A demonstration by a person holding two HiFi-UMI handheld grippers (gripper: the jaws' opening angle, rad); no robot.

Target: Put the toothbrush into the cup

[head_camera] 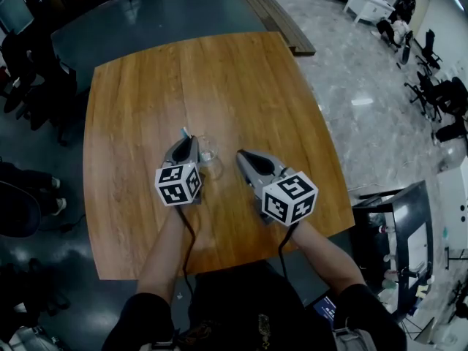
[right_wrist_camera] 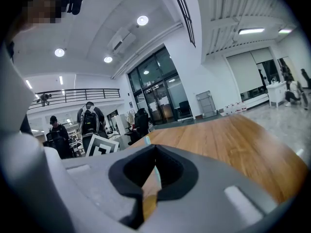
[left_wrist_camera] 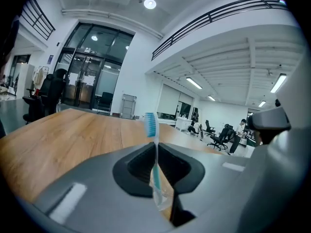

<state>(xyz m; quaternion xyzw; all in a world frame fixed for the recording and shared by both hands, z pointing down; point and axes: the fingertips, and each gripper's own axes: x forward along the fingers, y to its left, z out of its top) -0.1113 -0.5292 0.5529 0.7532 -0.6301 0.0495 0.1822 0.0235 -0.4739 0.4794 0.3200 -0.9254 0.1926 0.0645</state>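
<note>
The toothbrush (left_wrist_camera: 155, 155) stands nearly upright, pinched at its handle between the closed jaws of the left gripper (left_wrist_camera: 155, 147); its head carries blue bristles at the top, a thin white neck runs below it, and the handle is translucent teal; in the head view only its blue tip (head_camera: 184, 132) shows, poking out past the jaws; that tip sits just left of the cup (head_camera: 208, 152) and outside it; the cup is a small clear glass one, upright on the wooden table (head_camera: 241, 79), near the front edge; whether the handle's lower end touches the cup cannot be told.
</note>
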